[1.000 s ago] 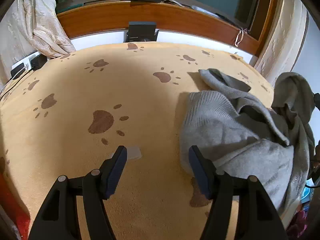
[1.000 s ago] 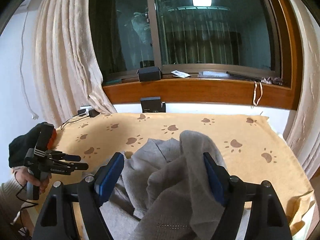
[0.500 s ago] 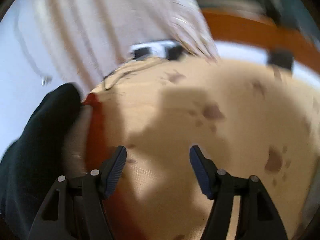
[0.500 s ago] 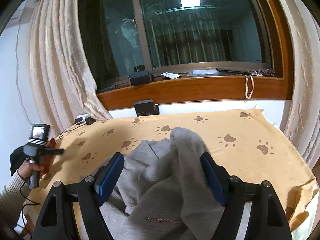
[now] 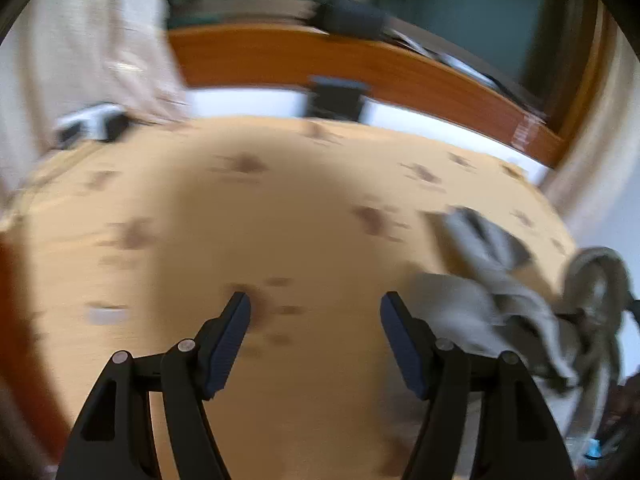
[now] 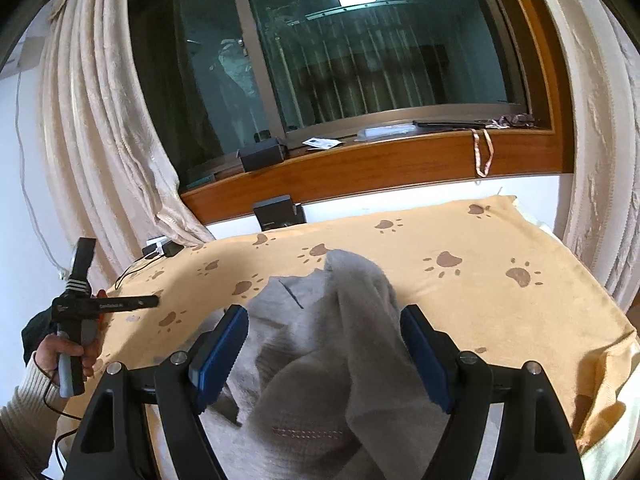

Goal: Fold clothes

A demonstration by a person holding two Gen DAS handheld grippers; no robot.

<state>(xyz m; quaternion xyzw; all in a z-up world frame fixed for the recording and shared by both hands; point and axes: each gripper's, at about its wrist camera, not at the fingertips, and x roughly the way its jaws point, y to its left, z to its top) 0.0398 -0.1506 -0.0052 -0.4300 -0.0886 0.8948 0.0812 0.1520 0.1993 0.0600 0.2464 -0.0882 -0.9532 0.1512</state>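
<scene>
The grey knitted sweater [image 6: 320, 360] lies crumpled on the tan paw-print blanket [image 6: 500, 300], bunched into soft folds with one thick fold humped up in the middle and a line of pinkish stitching showing near its lower edge; a darker grey flap lies flat against the blanket on its far side. The right claw [image 6: 324, 356] hangs just over this heap with its blue pads spread wide, one on each side of the raised fold, and neither pad presses the cloth as far as the right wrist view shows. In the blurred left wrist view the sweater [image 5: 500, 300] sits to the right of the left claw [image 5: 316, 336], whose jaws stand wide apart over bare blanket [image 5: 280, 208] with nothing between them. To the left of the sweater a person's hand [image 6: 68, 350] in a cream ribbed sleeve grips the left tool's handle. Beyond the sweater runs a wooden window sill [image 6: 380, 164] with a dark box [image 6: 262, 154] on it, and cream curtains [image 6: 100, 120] hang at both sides.
</scene>
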